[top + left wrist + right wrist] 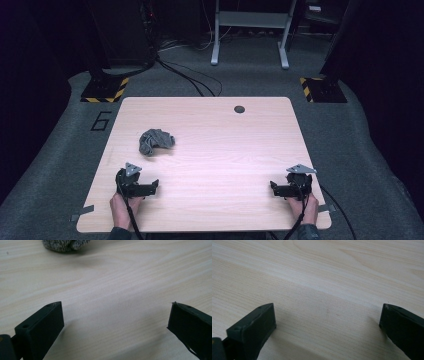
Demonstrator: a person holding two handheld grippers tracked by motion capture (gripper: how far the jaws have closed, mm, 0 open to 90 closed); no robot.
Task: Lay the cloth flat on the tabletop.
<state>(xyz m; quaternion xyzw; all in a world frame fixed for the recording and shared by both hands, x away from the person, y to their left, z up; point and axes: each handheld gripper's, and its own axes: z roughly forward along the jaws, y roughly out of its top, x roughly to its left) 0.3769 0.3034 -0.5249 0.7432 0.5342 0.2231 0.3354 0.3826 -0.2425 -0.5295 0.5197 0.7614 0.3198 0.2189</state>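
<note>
The crumpled grey knitted cloth [155,141] lies on the light wooden table [225,150], just ahead of your left gripper [150,187]. It looks soft and light, so pinch a raised fold. Both your left and right gripper [278,188] are spread wide, holding nothing.

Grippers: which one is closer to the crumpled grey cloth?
The left gripper. The grey cloth lies just beyond it, while the right gripper sits across the table.

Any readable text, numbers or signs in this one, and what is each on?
"6": a dark numeral on the grey floor left of the table.
Yellow-black hazard stripes on the floor plates are a marking, not text.
No writing on the crumpled grey cloth or either gripper.
</note>
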